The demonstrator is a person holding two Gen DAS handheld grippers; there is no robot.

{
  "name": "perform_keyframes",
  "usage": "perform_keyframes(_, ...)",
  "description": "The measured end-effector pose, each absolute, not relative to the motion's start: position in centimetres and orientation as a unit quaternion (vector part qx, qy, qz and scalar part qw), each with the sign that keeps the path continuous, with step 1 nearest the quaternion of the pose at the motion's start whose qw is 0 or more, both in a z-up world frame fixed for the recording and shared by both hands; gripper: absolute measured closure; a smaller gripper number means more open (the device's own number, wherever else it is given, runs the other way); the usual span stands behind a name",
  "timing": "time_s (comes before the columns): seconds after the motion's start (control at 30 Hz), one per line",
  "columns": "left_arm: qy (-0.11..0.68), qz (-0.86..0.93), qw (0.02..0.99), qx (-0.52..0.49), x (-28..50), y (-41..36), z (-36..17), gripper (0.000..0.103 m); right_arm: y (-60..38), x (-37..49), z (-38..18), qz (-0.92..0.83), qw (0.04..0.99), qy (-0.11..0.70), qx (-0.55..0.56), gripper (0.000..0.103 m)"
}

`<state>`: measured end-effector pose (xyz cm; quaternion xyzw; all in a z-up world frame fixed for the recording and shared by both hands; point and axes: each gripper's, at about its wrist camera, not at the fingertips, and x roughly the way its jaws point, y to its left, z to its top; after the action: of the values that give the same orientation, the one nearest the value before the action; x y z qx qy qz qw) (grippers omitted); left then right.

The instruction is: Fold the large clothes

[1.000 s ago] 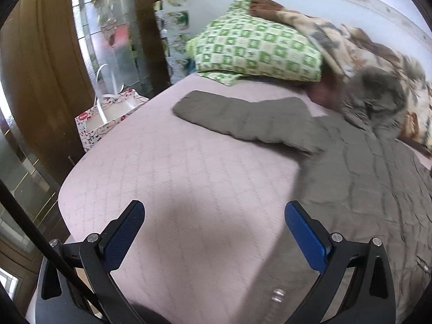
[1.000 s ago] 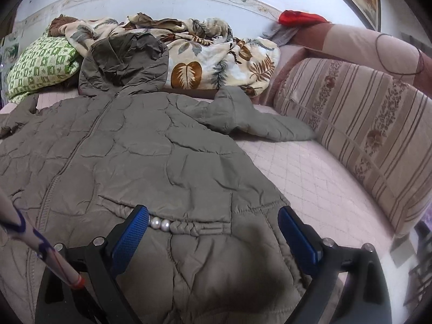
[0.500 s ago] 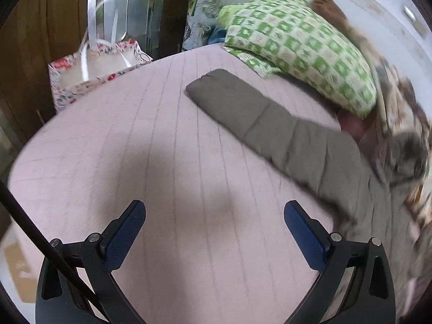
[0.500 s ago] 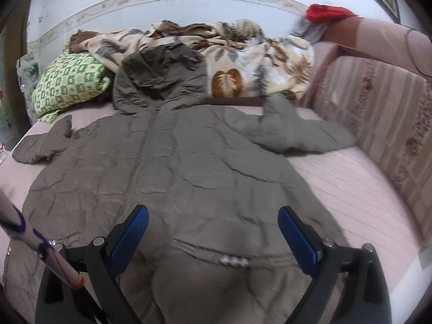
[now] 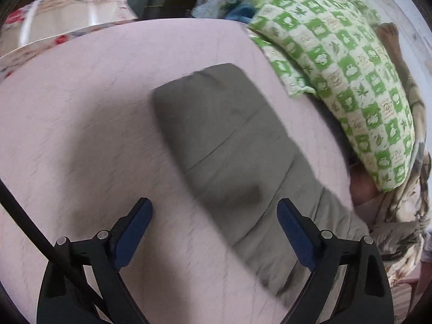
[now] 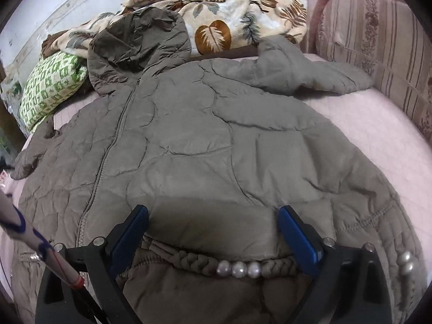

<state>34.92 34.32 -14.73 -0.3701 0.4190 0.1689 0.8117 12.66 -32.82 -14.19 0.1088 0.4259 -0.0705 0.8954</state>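
A quilted olive-brown hooded jacket [image 6: 205, 145] lies spread flat, front up and zipped, on a bed covered in a pale pink sheet [image 6: 378, 124]. Its hood points toward the head of the bed, where a leaf-print blanket [image 6: 229, 19] and a green checked pillow [image 6: 51, 81] are piled; its hem lies toward the foot. Each sleeve reaches out sideways toward a side edge of the bed.

The right gripper [image 6: 213, 232] hovers just above the lower front of the jacket, near the hem. Its blue-padded fingers [image 6: 297, 240] are spread wide and hold nothing. A braided cord with three pearls [image 6: 239, 268] runs across the fabric just below the gap between them.

The left gripper [image 5: 214, 229] is over the jacket's left sleeve [image 5: 229, 145], fingers likewise spread wide and empty. This view is motion-blurred. The sleeve's long axis runs diagonally, from beside the right-hand finger up and away to the cuff, which lies near the pillow [image 5: 345, 81] at the head corner of the bed. A gift bag [image 5: 67, 8] stands beyond the side edge of the bed.

The left gripper appears the nearer to a sleeve, so the likely first fold is that sleeve brought inward across the jacket's body. Fingers would need to close across the sleeve's width, not along it.
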Motion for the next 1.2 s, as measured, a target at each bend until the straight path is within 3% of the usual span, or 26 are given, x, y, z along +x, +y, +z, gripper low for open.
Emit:
perform_keyframes(0.17, 0.406, 0.186, 0.816, -0.366, 38.0, 34.8, -14.9, 0.01, -32.1, 13.2, -14.7, -0.062, 0.895, 0.433, 0.09, 0.003)
perform_keyframes(0.2, 0.415, 0.194, 0.817, -0.349, 38.7, 34.4, -14.7, 0.014, -32.1, 13.3, -14.8, -0.061, 0.894, 0.434, 0.091, 0.002)
perform_keyframes(0.23, 0.425, 0.209, 0.818, -0.327, 39.1, 34.0, -14.5, 0.039, -32.1, 13.3, -14.9, -0.061, 0.893, 0.436, 0.091, 0.002)
perform_keyframes(0.3, 0.446, 0.225, 0.813, -0.299, 39.6, 33.4, -14.1, 0.079, -32.1, 13.5, -15.0, -0.062, 0.891, 0.441, 0.089, 0.002)
perform_keyframes(0.33, 0.452, 0.214, 0.811, -0.304, 39.7, 33.1, -13.8, 0.086, -32.0, 13.6, -15.1, -0.063, 0.89, 0.443, 0.085, 0.001)
perform_keyframes(0.43, 0.44, 0.196, 0.826, -0.293, 39.1, 30.9, -10.9, 0.092, -31.8, 14.0, -15.3, -0.062, 0.889, 0.446, 0.08, 0.001)
perform_keyframes(0.73, 0.397, -0.011, 0.893, -0.212, 36.0, 12.1, 1.5, 0.094, -32.2, 13.8, -15.3, -0.058, 0.89, 0.444, 0.088, 0.001)
perform_keyframes(0.93, 0.424, -0.171, 0.877, -0.147, 32.8, -4.0, 1.9, 0.092, -32.3, 13.6, -15.1, -0.054, 0.891, 0.441, 0.095, 0.001)
perform_keyframes(0.97, 0.431, -0.18, 0.874, -0.135, 32.3, -6.2, 1.4, 0.088, -32.3, 13.6, -15.1, -0.053, 0.891, 0.441, 0.097, 0.001)
perform_keyframes(1.0, 0.437, -0.187, 0.87, -0.128, 31.8, -7.8, 1.0, 0.075, -32.4, 13.6, -15.1, -0.052, 0.891, 0.441, 0.099, 0.001)
perform_keyframes(1.03, 0.444, -0.193, 0.866, -0.124, 31.3, -8.9, 0.6, 0.056, -32.4, 13.6, -15.0, -0.052, 0.891, 0.44, 0.1, 0.001)
perform_keyframes(1.07, 0.452, -0.202, 0.86, -0.127, 30.7, -10.0, 0.0, 0.048, -32.5, 13.5, -15.0, -0.05, 0.891, 0.44, 0.103, 0.001)
perform_keyframes(1.1, 0.453, -0.206, 0.857, -0.135, 30.2, -10.5, -0.3, 0.042, -32.6, 13.5, -15.0, -0.049, 0.891, 0.44, 0.105, 0.001)
perform_keyframes(1.2, 0.458, -0.208, 0.854, -0.131, 27.7, -10.8, -1.2, 0.04, -32.7, 13.5, -14.9, -0.046, 0.89, 0.439, 0.113, 0.001)
